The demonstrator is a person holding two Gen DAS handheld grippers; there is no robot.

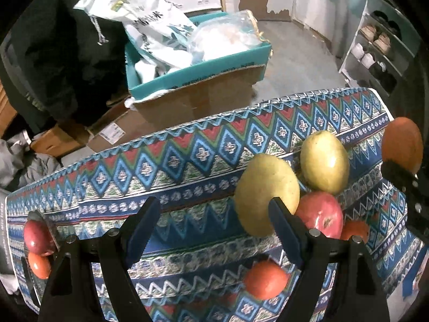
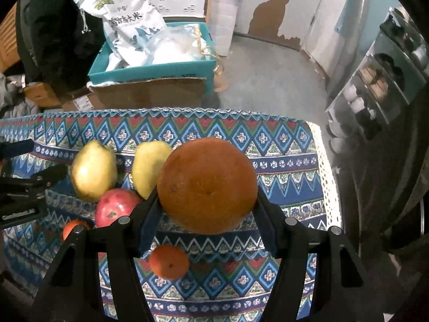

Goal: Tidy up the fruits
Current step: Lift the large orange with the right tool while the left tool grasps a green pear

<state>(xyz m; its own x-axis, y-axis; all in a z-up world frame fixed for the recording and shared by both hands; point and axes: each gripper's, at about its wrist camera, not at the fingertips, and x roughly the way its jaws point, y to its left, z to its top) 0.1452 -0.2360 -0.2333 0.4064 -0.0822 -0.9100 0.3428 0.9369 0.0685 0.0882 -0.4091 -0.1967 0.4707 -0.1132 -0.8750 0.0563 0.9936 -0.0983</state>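
Gripping a large orange (image 2: 207,185) above the patterned tablecloth (image 2: 281,171), the right gripper (image 2: 206,214) is clamping it between both pads while the left gripper (image 1: 214,228) is hanging wide and empty beside two pears (image 1: 268,196), near a teal box (image 2: 150,71) holding bags (image 2: 128,18).

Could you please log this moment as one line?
right gripper: shut on large orange | left gripper: open, empty | pears, apple: on tablecloth
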